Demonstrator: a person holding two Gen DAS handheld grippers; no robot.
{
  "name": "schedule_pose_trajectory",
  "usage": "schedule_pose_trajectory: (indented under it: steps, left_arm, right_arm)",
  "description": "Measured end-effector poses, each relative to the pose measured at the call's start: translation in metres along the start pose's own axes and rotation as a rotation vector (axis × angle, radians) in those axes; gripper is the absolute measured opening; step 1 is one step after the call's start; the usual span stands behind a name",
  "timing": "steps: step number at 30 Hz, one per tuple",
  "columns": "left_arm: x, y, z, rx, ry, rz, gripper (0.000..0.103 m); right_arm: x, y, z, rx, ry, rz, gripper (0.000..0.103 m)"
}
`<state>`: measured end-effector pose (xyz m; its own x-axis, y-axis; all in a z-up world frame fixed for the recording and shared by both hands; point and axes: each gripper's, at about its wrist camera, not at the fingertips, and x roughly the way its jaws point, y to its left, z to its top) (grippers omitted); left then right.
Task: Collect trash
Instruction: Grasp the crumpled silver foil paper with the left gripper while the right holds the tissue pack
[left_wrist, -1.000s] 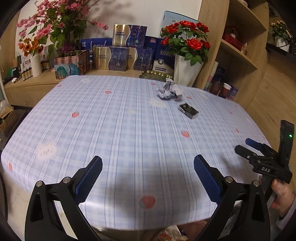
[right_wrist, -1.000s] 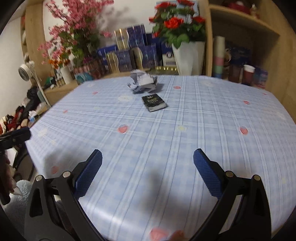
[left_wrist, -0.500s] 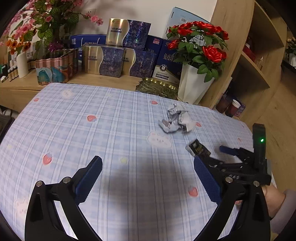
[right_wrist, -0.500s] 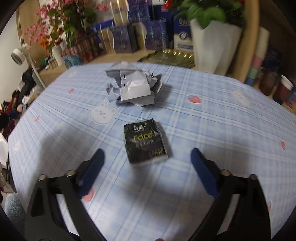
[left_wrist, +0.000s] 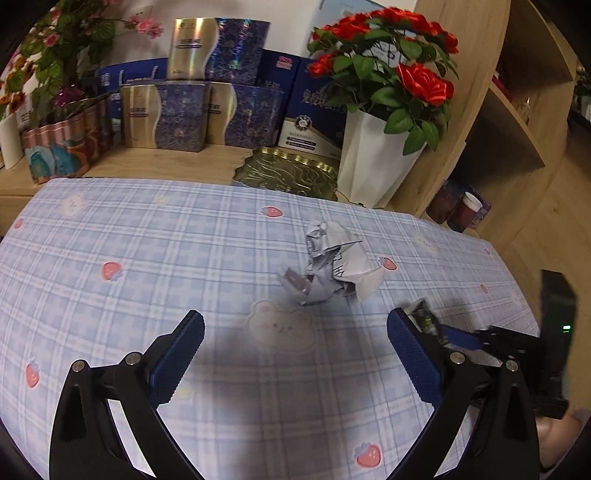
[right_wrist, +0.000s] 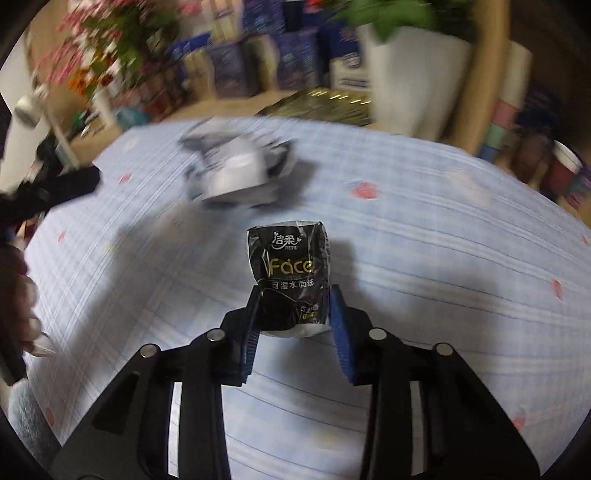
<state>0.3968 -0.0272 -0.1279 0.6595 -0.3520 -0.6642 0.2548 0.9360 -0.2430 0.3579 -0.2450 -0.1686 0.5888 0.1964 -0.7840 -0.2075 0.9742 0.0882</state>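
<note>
The step in hand is judged to be the pick-up of the first piece of trash: in the right wrist view the black tissue pack (right_wrist: 290, 284) is seen at the centre of the frame, between the blue pads of the right gripper (right_wrist: 293, 314), whose jaws are closing on it; the pads appear to be pressed against its lower sides, so the pack is taken as pinched, though how firmly cannot be told. In the left wrist view the same pack is only glimpsed at the right of the frame, mostly hidden behind a blue pad. The left gripper (left_wrist: 295, 343) is shown spread wide at the bottom of its frame, with nothing between its pads, above the checked tablecloth (left_wrist: 147, 258). The crumpled paper (left_wrist: 334, 266) is found just right of centre in that view, beyond the fingertips and not touched; in the right wrist view it is blurred, in the upper middle of the frame, near the pack but apart from it. For the next move, the grip on the pack is to be completed and the pack lifted clear, while the left tongs are to be brought forward around the paper; no bin is seen in either view
</note>
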Motion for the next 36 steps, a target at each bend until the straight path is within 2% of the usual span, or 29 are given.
schedule_pose_trajectory:
  steps: [3,8,15,18,19,21,23,25,30,36]
  left_arm:
    - [0.025,-0.014,0.012,-0.002,0.011,-0.019,0.097]
    - [0.064,-0.032,0.035,-0.043,0.045,-0.009,0.097]
    - [0.107,-0.037,0.051,-0.136,0.089,0.058,0.097]
    - [0.117,-0.042,0.050,-0.112,0.121,0.096,0.097]
    - [0.117,-0.043,0.048,-0.101,0.119,0.109,0.096]
    - [0.114,-0.045,0.044,-0.089,0.118,0.095,0.079]
    - [0.107,-0.049,0.042,-0.048,0.111,0.089,0.058]
    - [0.097,-0.055,0.040,0.011,0.114,0.097,0.055]
    - [0.063,-0.062,0.022,0.091,0.121,0.063,0.055]
    - [0.003,-0.058,-0.010,0.119,0.122,0.009,0.054]
  right_arm:
    - [-0.017,-0.022,-0.003,0.036,-0.047,-0.046,0.037]
    - [-0.034,-0.045,-0.011,0.085,-0.082,-0.059,0.037]
    - [-0.052,-0.053,-0.024,0.107,-0.108,-0.036,0.037]
    - [-0.058,-0.055,-0.030,0.119,-0.109,-0.039,0.037]
    - [-0.058,-0.056,-0.032,0.127,-0.107,-0.038,0.037]
    - [-0.061,-0.057,-0.037,0.142,-0.104,-0.036,0.037]
    - [-0.063,-0.057,-0.041,0.154,-0.105,-0.034,0.037]
    - [-0.068,-0.056,-0.047,0.169,-0.111,-0.034,0.037]
    - [-0.081,-0.046,-0.058,0.201,-0.124,-0.014,0.037]
    - [-0.108,-0.019,-0.072,0.181,-0.156,-0.007,0.037]
